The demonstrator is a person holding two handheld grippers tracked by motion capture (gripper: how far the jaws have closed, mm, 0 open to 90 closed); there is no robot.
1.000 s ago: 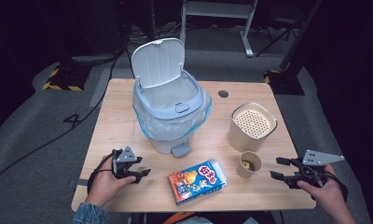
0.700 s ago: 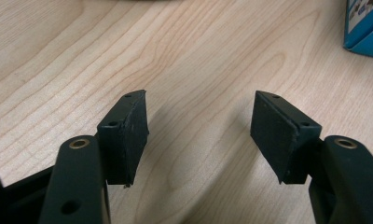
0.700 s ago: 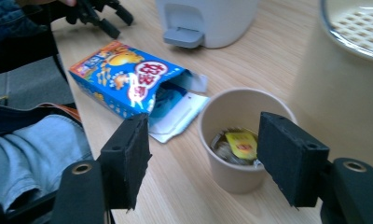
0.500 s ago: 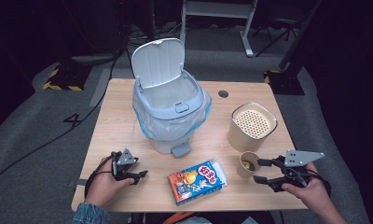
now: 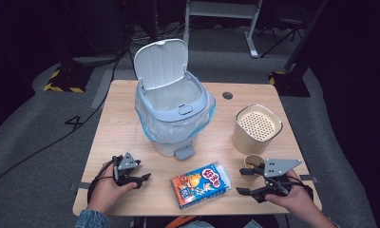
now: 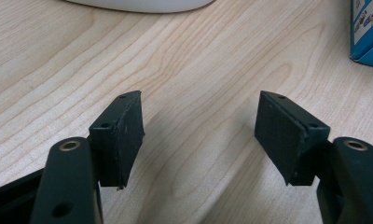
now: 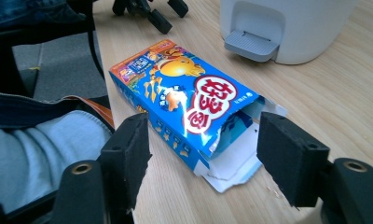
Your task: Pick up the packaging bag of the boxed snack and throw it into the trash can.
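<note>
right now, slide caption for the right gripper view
Open right gripper lined up on the torn-open end of a blue snack box.

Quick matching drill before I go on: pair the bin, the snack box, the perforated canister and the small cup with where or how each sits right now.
Things:
1. pedal bin
2. snack box
3. perforated canister
4. small cup

States:
A. lying flat at the near edge, end flap torn open
B. lid raised, bag over the rim
C. upright at the right, behind the cup
D. just ahead of the right gripper

Pairs: 1-B, 2-A, 3-C, 4-D
</note>
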